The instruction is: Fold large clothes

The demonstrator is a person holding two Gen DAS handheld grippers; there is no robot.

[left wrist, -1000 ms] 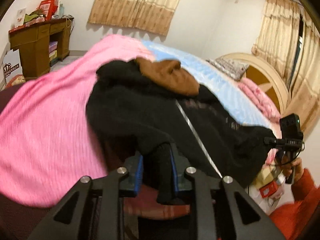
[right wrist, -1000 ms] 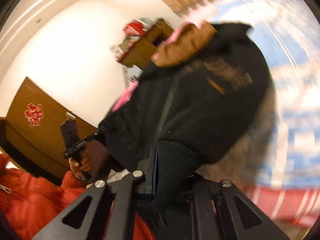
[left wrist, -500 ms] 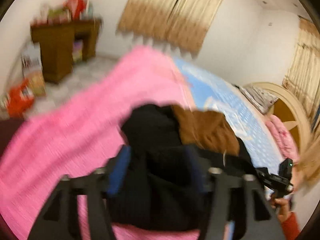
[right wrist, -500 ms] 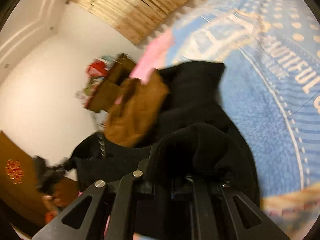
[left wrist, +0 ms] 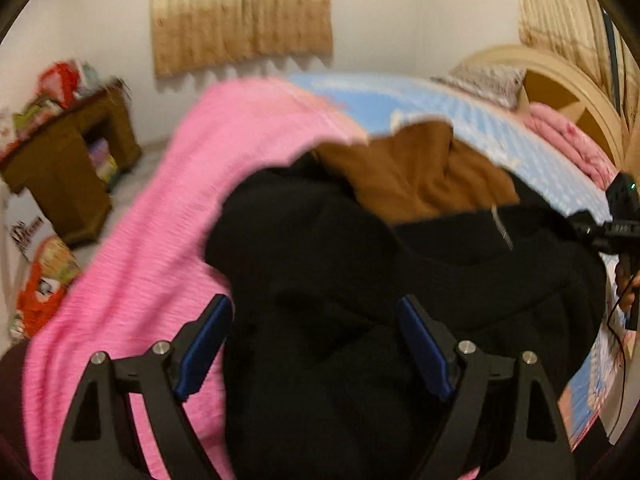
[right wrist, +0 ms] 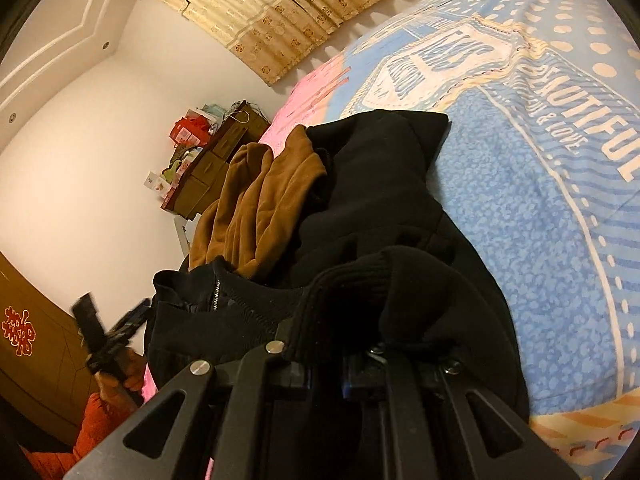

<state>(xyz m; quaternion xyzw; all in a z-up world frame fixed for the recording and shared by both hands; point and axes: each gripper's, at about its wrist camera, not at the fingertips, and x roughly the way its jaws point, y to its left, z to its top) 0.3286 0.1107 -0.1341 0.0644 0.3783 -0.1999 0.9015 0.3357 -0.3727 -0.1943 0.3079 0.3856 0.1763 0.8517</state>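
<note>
Black jacket [left wrist: 360,280] heaped on bed [right wrist: 540,200]; left gripper [left wrist: 316,344] opening wide, gripping nothing; right gripper [right wrist: 340,376] clamped on cuff [right wrist: 360,288].

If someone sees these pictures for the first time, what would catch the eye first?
First, the big black jacket heaped across the middle of the bed, with a brown garment lying on its far part. Next, the bright pink blanket to the jacket's left and the blue printed bedspread beyond it. The right gripper is shut on a ribbed black cuff; the left gripper is opening over the cloth.
</note>
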